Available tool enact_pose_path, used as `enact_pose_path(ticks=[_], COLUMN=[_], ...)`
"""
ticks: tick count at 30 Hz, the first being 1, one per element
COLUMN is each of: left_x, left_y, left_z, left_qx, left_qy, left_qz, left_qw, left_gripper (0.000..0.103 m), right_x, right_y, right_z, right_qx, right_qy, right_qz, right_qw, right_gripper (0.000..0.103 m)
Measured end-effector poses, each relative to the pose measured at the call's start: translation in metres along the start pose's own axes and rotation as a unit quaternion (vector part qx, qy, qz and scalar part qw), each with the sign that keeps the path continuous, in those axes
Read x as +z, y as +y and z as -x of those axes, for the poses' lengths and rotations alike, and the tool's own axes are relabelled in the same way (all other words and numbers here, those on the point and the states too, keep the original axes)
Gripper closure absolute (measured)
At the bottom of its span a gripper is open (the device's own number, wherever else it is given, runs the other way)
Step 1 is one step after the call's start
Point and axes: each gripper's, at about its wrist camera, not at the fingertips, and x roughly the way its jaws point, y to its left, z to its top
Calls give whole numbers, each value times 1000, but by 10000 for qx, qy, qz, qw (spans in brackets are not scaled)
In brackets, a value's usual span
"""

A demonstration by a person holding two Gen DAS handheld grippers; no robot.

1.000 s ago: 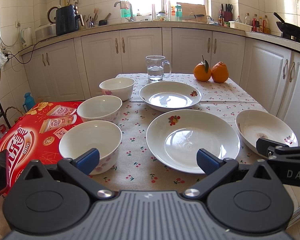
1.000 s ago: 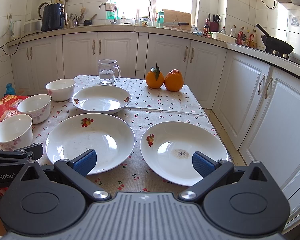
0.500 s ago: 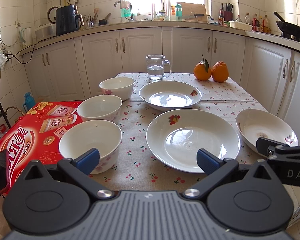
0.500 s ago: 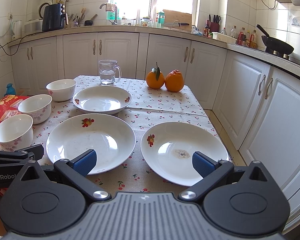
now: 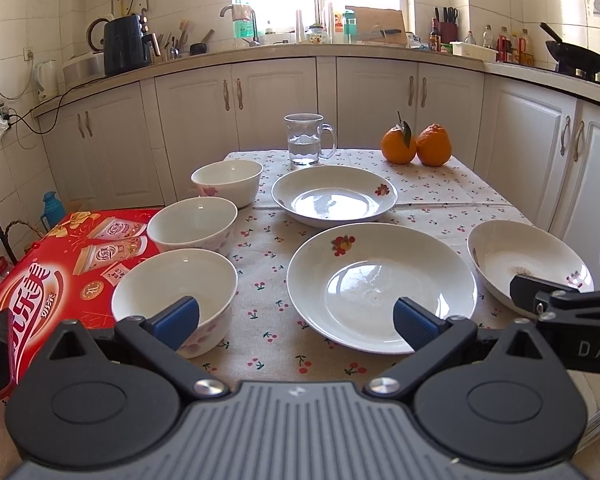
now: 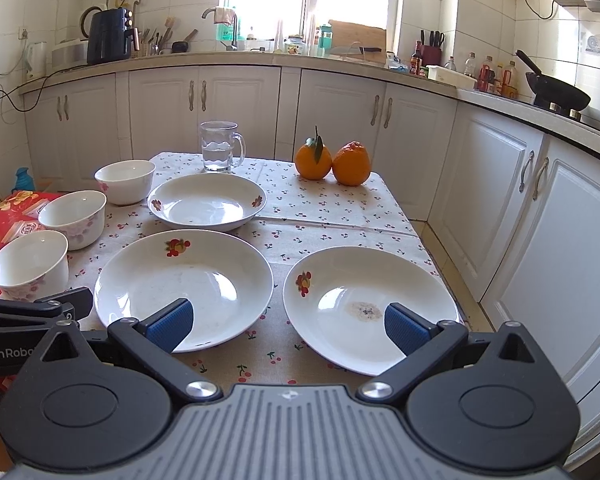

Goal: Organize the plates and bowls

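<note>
Three white bowls stand in a row along the table's left side: near bowl (image 5: 175,296), middle bowl (image 5: 193,224), far bowl (image 5: 227,181). Three white plates with fruit prints lie on the cherry-print cloth: a large middle plate (image 5: 380,286), a far plate (image 5: 334,198) and a right plate (image 6: 370,306) with a brown stain. My left gripper (image 5: 296,318) hovers open at the near edge, between the near bowl and the middle plate. My right gripper (image 6: 286,326) hangs open over the gap between the middle plate (image 6: 184,284) and the right plate. Neither holds anything.
A glass mug of water (image 5: 306,140) and two oranges (image 5: 416,145) stand at the table's far end. A red carton (image 5: 48,272) lies beside the table on the left. White cabinets (image 6: 540,208) run close along the right side and behind.
Both views have crept slightly forward toward the table; no dish has moved and both grippers stay open.
</note>
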Motion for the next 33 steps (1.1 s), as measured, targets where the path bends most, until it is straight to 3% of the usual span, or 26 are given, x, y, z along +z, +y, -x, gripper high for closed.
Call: enact_pose_path(ticks=[10, 18, 25, 33], left_x=[21, 45, 56, 71], left_y=[5, 6, -14, -42], left_z=[-13, -35, -61, -87], left_qx=[-568, -870, -967, -1429], left_qy=[-61, -121, -7, 234], left_qz=[-107, -270, -616, -1033], left_qw=[9983, 9958, 9934, 9841], left_gripper=[0, 0, 0, 1], right_x=[8, 15, -7, -46], right_y=[-19, -74, -109, -130], right_z=[-4, -15, -32, -63], right_qx=[279, 656, 859, 1240], right_qy=[-138, -294, 15, 644], right_qz=[45, 44, 331, 233], right_qw=[9995, 9974, 9957, 9899], right_gripper=[0, 0, 0, 0])
